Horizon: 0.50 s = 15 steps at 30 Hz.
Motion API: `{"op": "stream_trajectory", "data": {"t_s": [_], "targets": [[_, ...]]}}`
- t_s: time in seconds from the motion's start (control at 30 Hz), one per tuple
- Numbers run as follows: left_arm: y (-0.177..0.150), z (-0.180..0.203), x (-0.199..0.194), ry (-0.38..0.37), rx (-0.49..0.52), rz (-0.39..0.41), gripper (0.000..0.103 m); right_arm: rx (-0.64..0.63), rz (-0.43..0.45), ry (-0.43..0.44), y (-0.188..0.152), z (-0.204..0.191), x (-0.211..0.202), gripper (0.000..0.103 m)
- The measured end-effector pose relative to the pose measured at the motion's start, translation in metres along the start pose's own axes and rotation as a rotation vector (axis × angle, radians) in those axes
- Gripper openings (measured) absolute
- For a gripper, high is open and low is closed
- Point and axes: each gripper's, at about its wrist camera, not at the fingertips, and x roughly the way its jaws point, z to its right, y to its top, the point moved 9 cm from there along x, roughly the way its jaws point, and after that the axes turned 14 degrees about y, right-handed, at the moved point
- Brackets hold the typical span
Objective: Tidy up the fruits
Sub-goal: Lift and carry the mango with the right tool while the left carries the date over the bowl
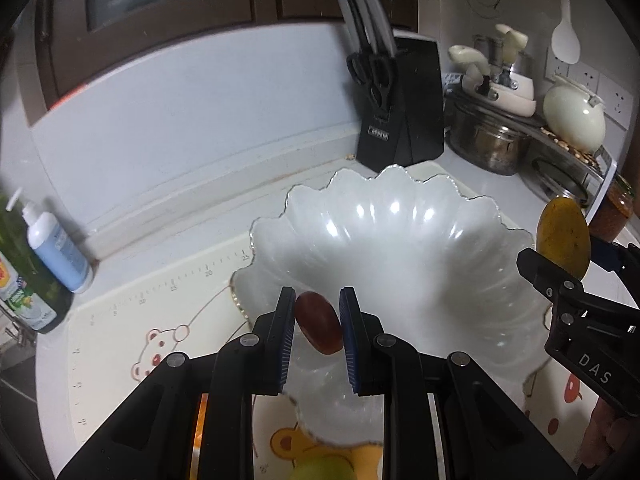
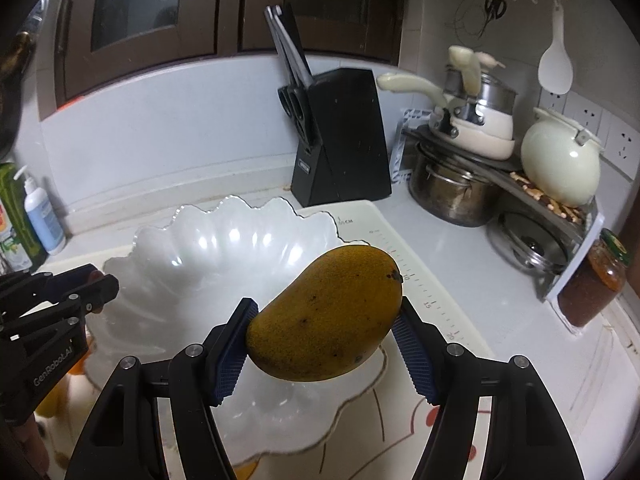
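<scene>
**Two claws, each carrying a fruit, over the scalloped bowl**

The left claw (image 1: pixel 318 330) is clamped on a small dark-red fruit (image 1: pixel 319 328), pinched between its two blue pads and held above the near-left part of the white scalloped bowl (image 1: pixel 400 248). The fruit does not touch the bowl's floor as far as the left wrist view shows.

The right claw (image 2: pixel 326 336) grips a yellow-orange mango (image 2: pixel 326 314) across its width, the fruit tilted with its rounder end up and to the right. It hangs over the bowl's near-right rim (image 2: pixel 348 400). In the left wrist view the same mango (image 1: pixel 564 236) shows just beyond the bowl's right edge, with the right claw's black frame below it.

The bowl sits on a cream mat (image 1: pixel 160 312) printed with cartoon bears and ruler marks, which lies on the white surface (image 2: pixel 480 280). A green fruit (image 1: pixel 322 472) peeks out at the bowl's near side, partly hidden by the left claw.

Behind the bowl stands a black knife block (image 2: pixel 340 140). Right of the bowl are a steel pot (image 2: pixel 452 192) and a cream kettle (image 2: pixel 560 164). Left of the bowl stands a blue pump bottle (image 1: pixel 58 252).
</scene>
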Motion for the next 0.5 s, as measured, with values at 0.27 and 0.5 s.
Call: {"op": "stream_trajectory", "data": {"t_s": [0.27, 0.5], "targets": [[0.003, 0.011, 0.034, -0.020, 0.023, -0.059, 0.023, 0.015, -0.074, 0.067, 0.001, 0.000, 0.038, 0.069], [-0.007, 0.010, 0.059, -0.010, 0.021, -0.122, 0.023, 0.013, -0.140, 0.050, -0.005, 0.002, 0.062, 0.069]]}}
